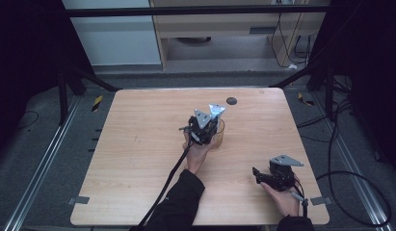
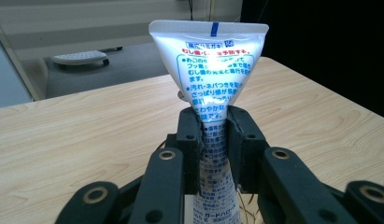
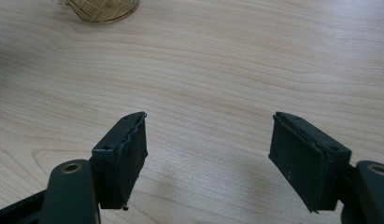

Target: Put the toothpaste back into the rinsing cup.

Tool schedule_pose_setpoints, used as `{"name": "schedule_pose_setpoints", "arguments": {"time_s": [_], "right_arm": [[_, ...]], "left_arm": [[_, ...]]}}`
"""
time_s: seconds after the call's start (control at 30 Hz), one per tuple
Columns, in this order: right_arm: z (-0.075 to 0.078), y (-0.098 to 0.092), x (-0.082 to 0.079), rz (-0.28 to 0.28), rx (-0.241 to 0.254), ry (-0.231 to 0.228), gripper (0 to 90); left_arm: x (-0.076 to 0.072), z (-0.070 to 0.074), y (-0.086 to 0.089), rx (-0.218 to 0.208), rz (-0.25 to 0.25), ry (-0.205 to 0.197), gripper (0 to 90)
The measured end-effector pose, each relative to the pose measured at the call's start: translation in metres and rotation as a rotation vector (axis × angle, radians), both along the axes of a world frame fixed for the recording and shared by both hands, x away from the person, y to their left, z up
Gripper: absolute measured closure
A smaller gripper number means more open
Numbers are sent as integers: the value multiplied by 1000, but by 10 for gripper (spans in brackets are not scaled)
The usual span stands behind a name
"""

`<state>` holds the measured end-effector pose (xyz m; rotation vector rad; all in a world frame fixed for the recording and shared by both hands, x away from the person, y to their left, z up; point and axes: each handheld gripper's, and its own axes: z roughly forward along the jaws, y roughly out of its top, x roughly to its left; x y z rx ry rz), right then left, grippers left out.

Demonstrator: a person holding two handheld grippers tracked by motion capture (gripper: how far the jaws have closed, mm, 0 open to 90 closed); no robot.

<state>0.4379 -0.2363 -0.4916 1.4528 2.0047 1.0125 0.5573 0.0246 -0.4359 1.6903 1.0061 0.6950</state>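
Note:
A white toothpaste tube [image 2: 210,70] with blue and red print stands upright, its flat crimped end on top. My left gripper [image 2: 213,116] is shut on the tube's middle, one pad on each side. In the high view the tube [image 1: 216,110] and left gripper [image 1: 204,126] sit at the table's middle, right over an amber patterned glass [image 1: 218,135]; the tube's lower end is hidden. My right gripper [image 1: 256,173] rests near the front right of the table, and its jaws [image 3: 208,140] stand wide open over bare wood. The amber glass [image 3: 103,8] lies far ahead of them.
The wooden table [image 1: 138,144] has a small black disc [image 1: 231,101] near its far edge. A cable trails from the left gripper along the forearm to the front edge. Dark floor and metal frame rails surround the table.

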Motion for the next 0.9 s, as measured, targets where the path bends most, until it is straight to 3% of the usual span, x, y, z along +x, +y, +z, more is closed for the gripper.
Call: {"name": "schedule_pose_setpoints", "arguments": {"time_s": [0.2,0.37,0.47,0.57,0.8,0.9], "right_arm": [[0,1,0,0,1,2,272],[0,0,0,-1,1,2,272],[0,0,0,0,-2,1,272],[0,1,0,-1,0,2,271],[-1,1,1,-3,-6,1,271],[-1,2,1,-4,-9,0,269]], "left_arm": [[1,-8,0,37,-1,31,742],[-2,-8,1,35,-6,27,725],[-4,-5,3,28,-12,22,676],[-9,2,9,-10,-43,6,646],[-29,15,20,69,-81,-24,539],[-35,18,30,69,-102,-4,495]]}}
